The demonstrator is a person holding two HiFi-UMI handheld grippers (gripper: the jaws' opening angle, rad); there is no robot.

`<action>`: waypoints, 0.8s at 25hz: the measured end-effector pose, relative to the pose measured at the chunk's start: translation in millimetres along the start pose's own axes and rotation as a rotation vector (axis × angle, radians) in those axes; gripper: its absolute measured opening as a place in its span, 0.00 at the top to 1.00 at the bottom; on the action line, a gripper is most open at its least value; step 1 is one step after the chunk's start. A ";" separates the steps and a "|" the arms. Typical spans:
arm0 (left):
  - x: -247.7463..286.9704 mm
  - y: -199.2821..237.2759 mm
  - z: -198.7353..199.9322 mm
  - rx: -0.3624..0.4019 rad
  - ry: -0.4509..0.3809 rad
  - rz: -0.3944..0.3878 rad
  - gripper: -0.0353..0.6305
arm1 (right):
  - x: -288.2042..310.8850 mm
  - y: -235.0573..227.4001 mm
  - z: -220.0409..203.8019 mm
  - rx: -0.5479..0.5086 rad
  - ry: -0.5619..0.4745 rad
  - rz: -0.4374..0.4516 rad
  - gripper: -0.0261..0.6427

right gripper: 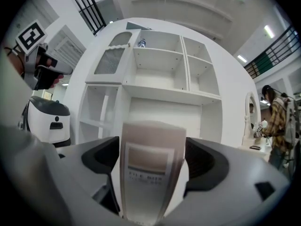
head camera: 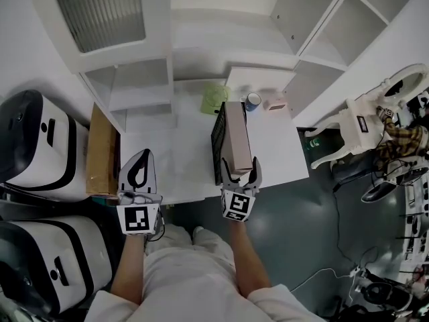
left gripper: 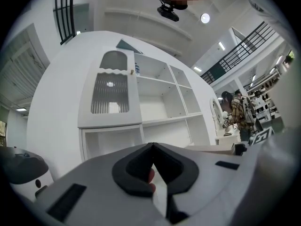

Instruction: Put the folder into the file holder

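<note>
Two grippers here: our right gripper (head camera: 240, 166) has its jaws spread wide around the folder (head camera: 236, 136), apparently not touching it. The folder stands upright in the holder (head camera: 218, 143) on the table (head camera: 181, 163). Our left gripper (head camera: 143, 157) is pinched closed, empty.

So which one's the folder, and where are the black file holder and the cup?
folder (head camera: 236, 136), head view, on its beige top edge.
file holder (head camera: 218, 139), head view, on its black left wall.
cup (head camera: 253, 101), head view, on its rim.
</note>
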State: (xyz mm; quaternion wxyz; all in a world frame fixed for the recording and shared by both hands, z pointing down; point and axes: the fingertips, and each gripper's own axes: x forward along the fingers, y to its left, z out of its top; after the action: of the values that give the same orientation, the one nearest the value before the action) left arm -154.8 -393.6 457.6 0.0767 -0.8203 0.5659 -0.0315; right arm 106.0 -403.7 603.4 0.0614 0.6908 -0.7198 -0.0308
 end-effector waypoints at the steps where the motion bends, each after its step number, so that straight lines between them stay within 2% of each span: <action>1: 0.1 0.0 4.1 0.000 0.003 -0.002 0.96 | -1.4 -1.0 12.3 -0.002 -0.012 0.000 0.34; 8: -7.3 -1.4 30.7 -0.005 -0.028 -0.012 0.96 | -12.8 -1.2 110.2 -0.010 -0.071 0.024 0.35; 9: -8.6 -0.3 35.9 -0.008 -0.035 -0.012 0.96 | -14.1 0.7 124.8 -0.012 -0.083 0.026 0.38; 11: -12.7 1.8 46.7 -0.008 -0.047 -0.011 0.96 | -20.0 3.0 151.0 -0.010 -0.105 0.013 0.51; 14: -21.4 8.5 61.2 -0.012 -0.066 0.002 0.96 | -33.0 10.5 185.6 -0.033 -0.134 0.004 0.88; 15: -25.1 12.1 65.5 -0.017 -0.071 0.012 0.96 | -37.9 16.1 196.3 -0.042 -0.144 0.017 0.96; 20: -48.1 23.9 80.4 -0.024 -0.079 0.040 0.96 | -66.2 48.5 230.2 -0.021 -0.162 0.097 0.96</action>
State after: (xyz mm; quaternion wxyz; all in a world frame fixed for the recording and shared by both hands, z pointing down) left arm -183.0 -349.8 376.1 0.0900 -0.8101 0.5793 0.0093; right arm 30.3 -344.9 378.6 0.0117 0.6498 -0.7545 -0.0910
